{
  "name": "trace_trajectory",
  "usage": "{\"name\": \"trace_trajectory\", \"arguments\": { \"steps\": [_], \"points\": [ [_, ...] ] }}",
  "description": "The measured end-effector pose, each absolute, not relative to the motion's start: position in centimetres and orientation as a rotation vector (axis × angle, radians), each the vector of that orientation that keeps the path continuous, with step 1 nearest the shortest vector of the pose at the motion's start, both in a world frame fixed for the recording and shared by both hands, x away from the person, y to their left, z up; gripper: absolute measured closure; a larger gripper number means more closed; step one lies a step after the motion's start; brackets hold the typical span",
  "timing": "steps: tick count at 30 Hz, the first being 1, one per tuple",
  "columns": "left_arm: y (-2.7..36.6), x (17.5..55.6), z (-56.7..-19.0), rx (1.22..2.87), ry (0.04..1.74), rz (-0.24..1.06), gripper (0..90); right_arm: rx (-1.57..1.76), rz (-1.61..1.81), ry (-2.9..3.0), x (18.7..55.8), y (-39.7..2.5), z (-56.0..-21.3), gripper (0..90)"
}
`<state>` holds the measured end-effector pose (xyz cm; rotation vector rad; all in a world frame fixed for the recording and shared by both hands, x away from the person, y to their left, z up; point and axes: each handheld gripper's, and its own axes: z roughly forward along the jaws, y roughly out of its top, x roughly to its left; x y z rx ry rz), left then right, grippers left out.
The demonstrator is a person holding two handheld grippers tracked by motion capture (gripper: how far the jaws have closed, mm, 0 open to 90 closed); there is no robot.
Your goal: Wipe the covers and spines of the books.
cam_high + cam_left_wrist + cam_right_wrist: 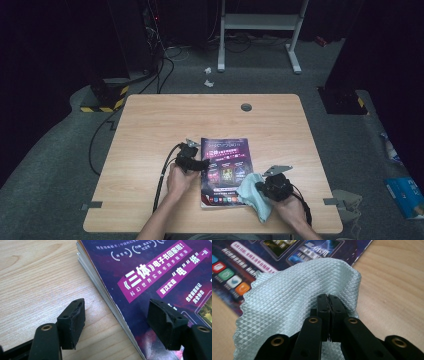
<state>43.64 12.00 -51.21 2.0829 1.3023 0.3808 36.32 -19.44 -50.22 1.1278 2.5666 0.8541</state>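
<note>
High view shows a purple magazine (225,170) lying flat on the wooden table (150,125), nearer the person's edge than the grey grommet (246,107) at the far side. The left gripper (196,164) sits at the magazine's left edge, about halfway along it. In the left gripper view its jaws stand wide apart and hold nothing: one finger (72,322) hangs over bare wood just beside the stacked page edges, the other over the purple cover (150,272), so the magazine's edge runs through the gap between them. Whether either fingertip touches the surface cannot be told.

The right gripper (260,186) is at the magazine's near right corner. In the right gripper view its jaws are pressed together on a fold of a pale blue waffle-textured cloth (287,305), pinched between the fingers (323,307). The cloth drapes over the magazine's corner, covering part of the row of coloured icons, and spills onto the table beside it.
</note>
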Motion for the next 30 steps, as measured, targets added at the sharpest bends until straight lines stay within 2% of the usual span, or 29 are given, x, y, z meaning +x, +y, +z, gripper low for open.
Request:
{"name": "trace_trajectory", "arguments": {
  "steps": [6,24,30],
  "points": [
    [11.9,43.8,-51.1,2.092,1.304,0.380,30.1,1.123,0.835,2.550,37.5,-19.0,-50.2,88.2],
    [11.8,43.9,-51.1,2.091,1.312,0.385,30.2,1.027,0.845,2.637,32.2,-19.7,-50.1,88.2],
    [11.8,43.9,-51.1,2.092,1.311,0.389,30.3,1.024,0.839,2.642,31.8,-19.7,-50.0,88.2]
  ]
}}
